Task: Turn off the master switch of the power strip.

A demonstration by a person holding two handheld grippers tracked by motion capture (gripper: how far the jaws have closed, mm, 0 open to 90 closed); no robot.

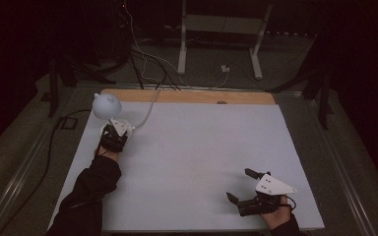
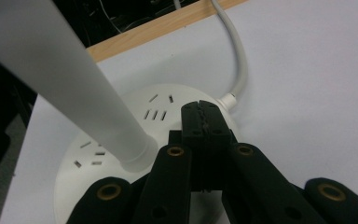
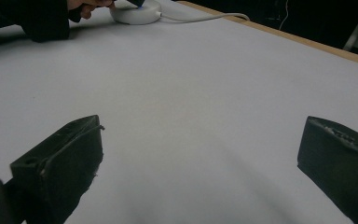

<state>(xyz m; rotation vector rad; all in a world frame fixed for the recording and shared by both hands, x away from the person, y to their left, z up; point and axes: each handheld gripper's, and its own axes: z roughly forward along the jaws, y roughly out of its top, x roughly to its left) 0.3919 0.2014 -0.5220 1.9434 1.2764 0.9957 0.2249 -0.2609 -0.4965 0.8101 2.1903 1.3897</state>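
**Left tongs closed over the lamp base, right tongs wide and idle**

High view: white counter with a wooden strip along its far edge. A white lamp stands at the far left corner, round head up top, round base under it. Its pale cord runs from the base off the far edge of the counter.

Left tongs: at the lamp base, held by a hand in a dark sleeve that comes in from the bottom left. In the left gripper view the two black jaws are pressed flat together, nothing between them, tips over the top face of the lamp base. Whether the tips actually touch the base, cannot tell. The lamp stem rises slanted just to the left of the jaws. Small slots show in the base top near the tips. The cord plugs into the base rim just beyond them.

Right tongs: near right part of the counter, well apart from the lamp. Jaws spread wide, holding nothing; bare counter between them in the right gripper view. The same view shows the lamp base far off at the top, with the other hand beside it.
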